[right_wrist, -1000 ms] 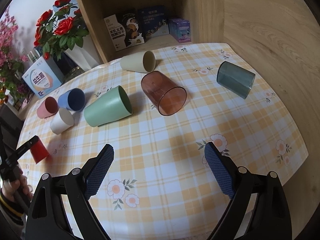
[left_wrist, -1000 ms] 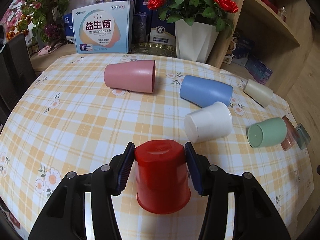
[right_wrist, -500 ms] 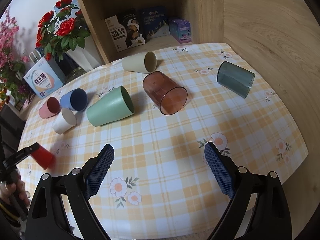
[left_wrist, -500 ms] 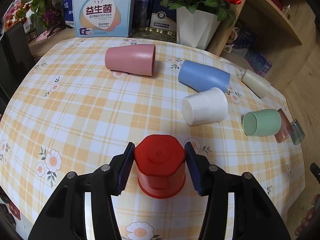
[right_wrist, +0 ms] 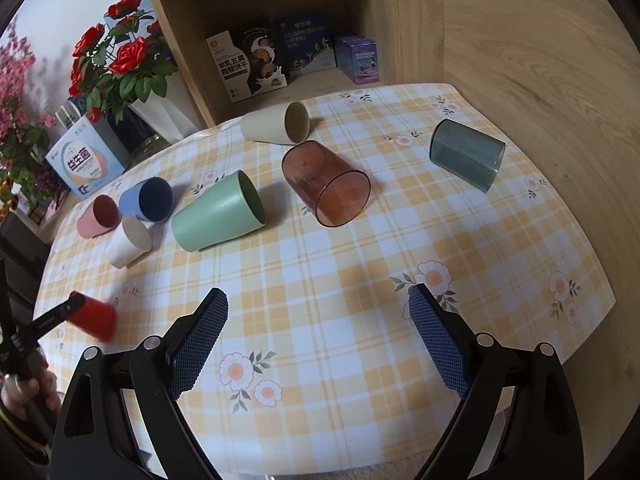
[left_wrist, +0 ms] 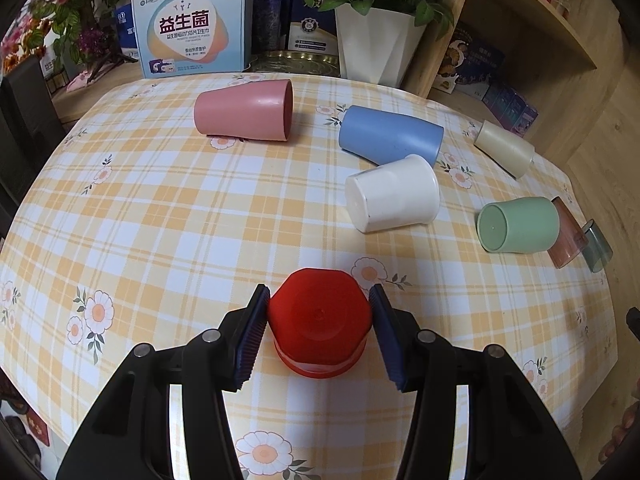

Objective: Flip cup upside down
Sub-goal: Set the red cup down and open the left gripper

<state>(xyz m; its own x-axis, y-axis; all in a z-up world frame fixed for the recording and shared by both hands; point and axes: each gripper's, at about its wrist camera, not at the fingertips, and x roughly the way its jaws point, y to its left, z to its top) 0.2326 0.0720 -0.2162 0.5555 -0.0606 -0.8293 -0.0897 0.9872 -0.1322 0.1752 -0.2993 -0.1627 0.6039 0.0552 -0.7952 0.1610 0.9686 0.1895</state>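
We see the left gripper (left_wrist: 319,322) angled steeply down over the near part of the checked tablecloth (left_wrist: 168,216), its two blue-padded fingers pressed against opposite sides of the red cup (left_wrist: 319,322), which it holds base up with the rim pointing down toward the cloth. Whether the rim touches the cloth we cannot tell. From the right wrist view we find the same red cup (right_wrist: 93,317) at the far left edge of the table, blurred, clamped at the tip of the left gripper, with the person's hand (right_wrist: 28,394) wrapped around the handle below it. The right gripper (right_wrist: 318,338) hangs over the near edge of the table with its jaws spread wide and nothing between them. Farther out we count the pink cup (left_wrist: 245,110), blue cup (left_wrist: 390,136), white cup (left_wrist: 394,199), green cup (left_wrist: 518,225) and cream cup (left_wrist: 505,149), all lying on their sides.
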